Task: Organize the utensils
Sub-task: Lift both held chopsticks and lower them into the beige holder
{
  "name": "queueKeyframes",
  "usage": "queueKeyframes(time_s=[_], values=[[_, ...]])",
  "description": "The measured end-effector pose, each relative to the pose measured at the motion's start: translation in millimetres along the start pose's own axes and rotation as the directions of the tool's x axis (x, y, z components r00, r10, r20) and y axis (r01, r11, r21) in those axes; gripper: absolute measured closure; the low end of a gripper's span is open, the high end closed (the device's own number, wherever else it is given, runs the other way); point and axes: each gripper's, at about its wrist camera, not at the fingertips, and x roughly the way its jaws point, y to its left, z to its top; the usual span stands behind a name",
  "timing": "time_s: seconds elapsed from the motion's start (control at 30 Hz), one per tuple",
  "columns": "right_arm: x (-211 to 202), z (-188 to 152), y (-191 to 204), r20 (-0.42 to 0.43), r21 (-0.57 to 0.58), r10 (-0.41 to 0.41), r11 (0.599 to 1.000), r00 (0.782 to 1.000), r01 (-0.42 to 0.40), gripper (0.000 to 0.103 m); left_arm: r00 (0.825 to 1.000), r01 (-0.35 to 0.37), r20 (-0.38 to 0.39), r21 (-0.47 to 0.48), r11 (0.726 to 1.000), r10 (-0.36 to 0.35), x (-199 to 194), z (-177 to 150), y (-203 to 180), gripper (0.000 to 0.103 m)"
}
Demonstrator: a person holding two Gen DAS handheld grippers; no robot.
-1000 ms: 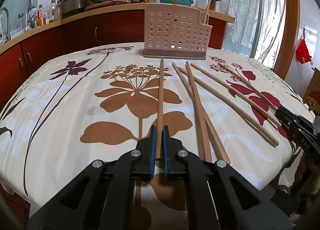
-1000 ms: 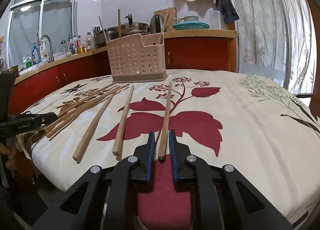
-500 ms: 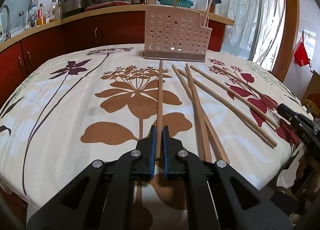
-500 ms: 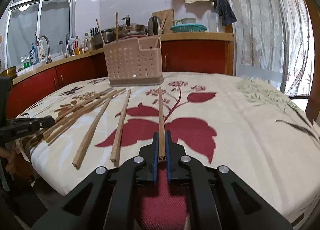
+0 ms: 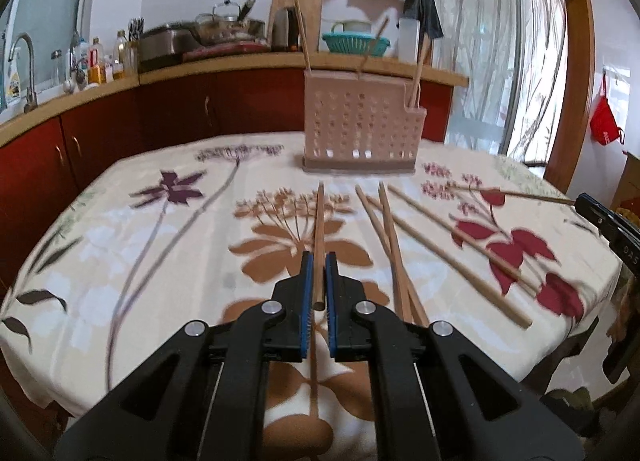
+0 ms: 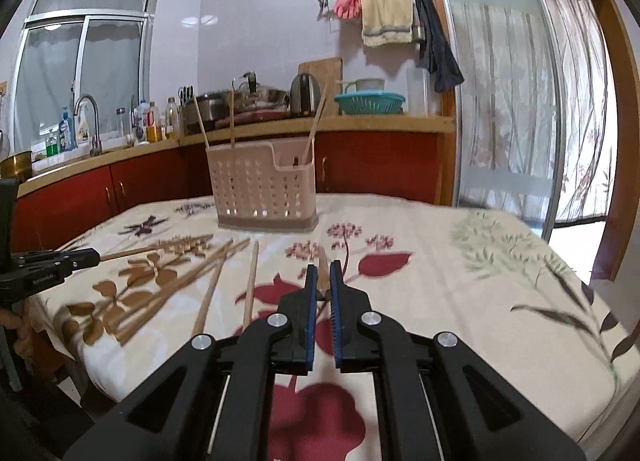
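Observation:
My left gripper [image 5: 319, 261] is shut on the near end of a wooden chopstick [image 5: 319, 229], lifted off the flowered tablecloth and pointing at the pink perforated utensil basket [image 5: 360, 133]. My right gripper [image 6: 323, 269] is shut on another chopstick [image 6: 322, 267], also raised, seen end-on toward the basket [image 6: 260, 193]. Several loose chopsticks [image 5: 460, 245] lie on the cloth between the two grippers, also visible in the right wrist view as loose chopsticks [image 6: 208, 289]. A few chopsticks stand upright in the basket. The right gripper [image 5: 608, 225] shows at the left view's right edge.
The round table [image 5: 120, 261] is ringed by red kitchen cabinets [image 5: 120, 129] with a counter of pots, bottles and a sink. A glass sliding door [image 6: 520, 121] stands to the right. The left gripper [image 6: 52, 265] shows at the right wrist view's left edge.
Both grippers have risen, lifting their chopsticks off the cloth. The right jaws closed onto their chopstick over the last second; the left stayed shut on its own.

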Motion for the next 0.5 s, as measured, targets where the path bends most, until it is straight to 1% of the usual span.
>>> queueKeyframes(time_s=[0.13,0.33,0.4,0.5], values=[[-11,18,0,0.039,0.0,-0.004,1.0,0.999,0.004,0.096,0.999,-0.007,0.051,-0.008,1.0,0.007,-18,16,6,0.096],[-21,45,2,0.074,0.0,-0.006,1.0,0.997,0.006,0.096,0.992,-0.023,0.126,-0.003,1.0,0.023,-46,47,13,0.096],[-21,56,1,0.073,0.001,-0.003,1.0,0.997,0.003,0.096,0.992,-0.023,0.127,0.006,1.0,0.022,-49,58,14,0.096],[-13,70,-1,0.052,0.005,0.003,1.0,0.999,-0.003,0.096,0.995,-0.007,0.095,0.014,1.0,0.006,-44,71,18,0.096]])
